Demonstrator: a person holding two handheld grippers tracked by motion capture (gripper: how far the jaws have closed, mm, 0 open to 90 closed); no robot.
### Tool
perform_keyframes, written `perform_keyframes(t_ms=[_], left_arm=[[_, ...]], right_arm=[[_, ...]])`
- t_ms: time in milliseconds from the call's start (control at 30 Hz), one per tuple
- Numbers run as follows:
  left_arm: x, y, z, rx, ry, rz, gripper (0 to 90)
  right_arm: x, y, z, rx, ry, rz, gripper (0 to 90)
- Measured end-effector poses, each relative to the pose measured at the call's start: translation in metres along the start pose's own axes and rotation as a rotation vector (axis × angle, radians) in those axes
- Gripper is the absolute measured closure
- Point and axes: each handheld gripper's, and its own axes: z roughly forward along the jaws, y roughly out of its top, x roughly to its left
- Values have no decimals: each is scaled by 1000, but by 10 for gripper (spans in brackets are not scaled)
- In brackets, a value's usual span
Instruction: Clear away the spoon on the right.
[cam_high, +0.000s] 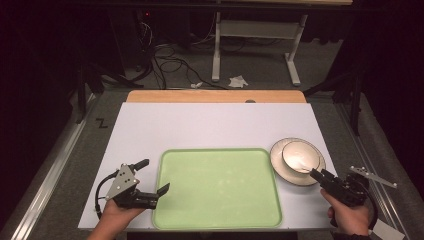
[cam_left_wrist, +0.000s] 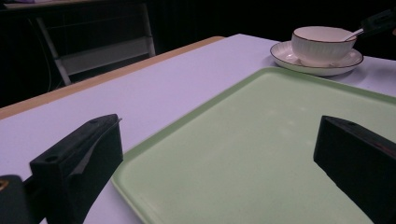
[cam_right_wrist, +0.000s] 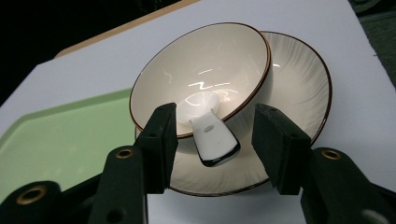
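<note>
Both jaws astride spoon (cam_right_wrist: 210, 135) handle, seemingly.

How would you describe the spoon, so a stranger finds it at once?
Start at the green tray; right of it sits a plate carrying a cream bowl. The white spoon lies inside, its handle over the rim, between the right gripper jaws.

Glossy ceramic bowl (cam_right_wrist: 205, 74) and saucer (cam_right_wrist: 299, 93); matt plastic tray (cam_high: 217, 187).

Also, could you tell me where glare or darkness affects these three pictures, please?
High view: dark surroundings, a soft sheen on the green tray. Right gripper view: bright streaks of glare inside the bowl. Left gripper view: black background, with the near claw fingers soft.
</note>
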Motion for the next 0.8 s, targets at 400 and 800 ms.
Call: perform_keyframes(t_ms=[400,800], left_arm=[[1,0,3,4,3,0,19],[0,0,3,8,4,7,19]], right_arm=[[-10,-4,7,38,63,121,754],[-15,-4,5,60,134,198,788]])
